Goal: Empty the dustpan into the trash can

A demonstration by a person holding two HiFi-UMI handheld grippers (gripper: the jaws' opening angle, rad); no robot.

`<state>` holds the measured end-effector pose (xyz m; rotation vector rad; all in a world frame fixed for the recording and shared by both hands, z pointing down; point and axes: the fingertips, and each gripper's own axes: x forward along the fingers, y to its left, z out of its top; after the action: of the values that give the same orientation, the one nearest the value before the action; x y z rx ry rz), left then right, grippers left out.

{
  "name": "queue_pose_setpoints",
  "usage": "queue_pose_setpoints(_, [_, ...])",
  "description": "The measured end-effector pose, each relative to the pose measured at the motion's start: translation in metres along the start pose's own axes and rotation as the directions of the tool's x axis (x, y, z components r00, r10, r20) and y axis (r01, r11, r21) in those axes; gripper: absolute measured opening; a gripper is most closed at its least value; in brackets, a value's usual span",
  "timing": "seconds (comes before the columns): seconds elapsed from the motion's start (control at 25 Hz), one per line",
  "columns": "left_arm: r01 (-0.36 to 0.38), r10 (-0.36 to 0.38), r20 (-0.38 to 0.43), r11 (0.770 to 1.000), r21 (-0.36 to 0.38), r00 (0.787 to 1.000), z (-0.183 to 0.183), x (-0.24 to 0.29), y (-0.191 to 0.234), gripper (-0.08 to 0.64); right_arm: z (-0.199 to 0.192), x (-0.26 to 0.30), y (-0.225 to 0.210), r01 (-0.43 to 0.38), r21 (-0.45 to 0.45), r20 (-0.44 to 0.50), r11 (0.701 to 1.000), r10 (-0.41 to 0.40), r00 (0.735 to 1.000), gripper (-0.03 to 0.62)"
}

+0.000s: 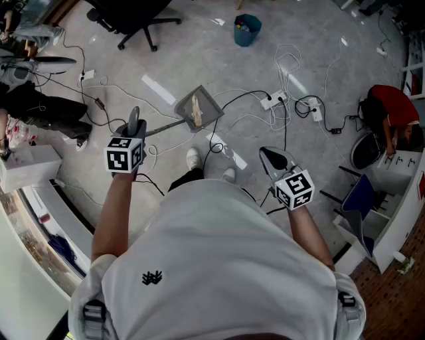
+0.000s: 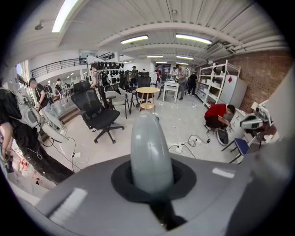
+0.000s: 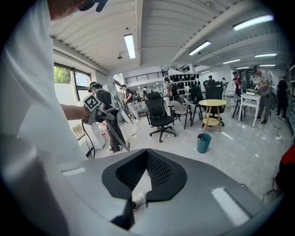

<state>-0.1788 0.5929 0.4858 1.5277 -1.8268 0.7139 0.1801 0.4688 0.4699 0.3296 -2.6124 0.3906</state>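
Note:
In the head view my left gripper is shut on the long handle of a grey dustpan. The pan hangs just above the floor ahead of my feet, with a pale scrap of rubbish in it. In the left gripper view the rounded grey handle end sticks up between the jaws. A teal trash can stands on the floor far ahead, well past the pan; the right gripper view also shows the trash can. My right gripper hangs at my right side, shut and empty.
White cables and power strips lie across the floor between the pan and the can. A black office chair stands at the back left. At the right a person in red crouches by white shelves. A white box sits at the left.

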Motion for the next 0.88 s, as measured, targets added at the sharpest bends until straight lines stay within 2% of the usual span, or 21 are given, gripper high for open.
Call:
queue_pose_setpoints(0.2, [-0.039,0.040,0.032,0.999,-0.032,0.999,0.006,-0.001,-0.025,0.063,-0.013,-0.018,-0.029,0.001,-0.017,0.012,1.000,-0.001,1.000,0.002])
queue_pose_setpoints(0.44, [-0.050,0.055,0.035,0.993,-0.110,0.998,0.011,0.016,-0.023,0.063,-0.010,-0.005,-0.042,-0.008,-0.014,0.006,1.000,0.008,1.000,0.002])
queue_pose_setpoints(0.56, [-0.020,0.025,0.039,0.992,-0.123,0.999,0.027,0.044,-0.011,0.063,0.007,0.015,-0.055,-0.016,-0.001,0.020,1.000,0.016,1.000,0.002])
queue_pose_setpoints(0.72, [0.049,-0.047,0.041,0.997,-0.052,0.998,0.063,0.086,-0.001,0.063,0.035,0.047,-0.079,0.012,0.034,0.017,0.999,-0.012,1.000,0.003])
queue_pose_setpoints(0.88, [0.111,-0.109,0.045,0.993,-0.036,0.993,0.107,0.125,0.022,0.063,0.072,0.088,-0.094,0.033,0.002,-0.013,0.999,-0.033,0.999,0.020])
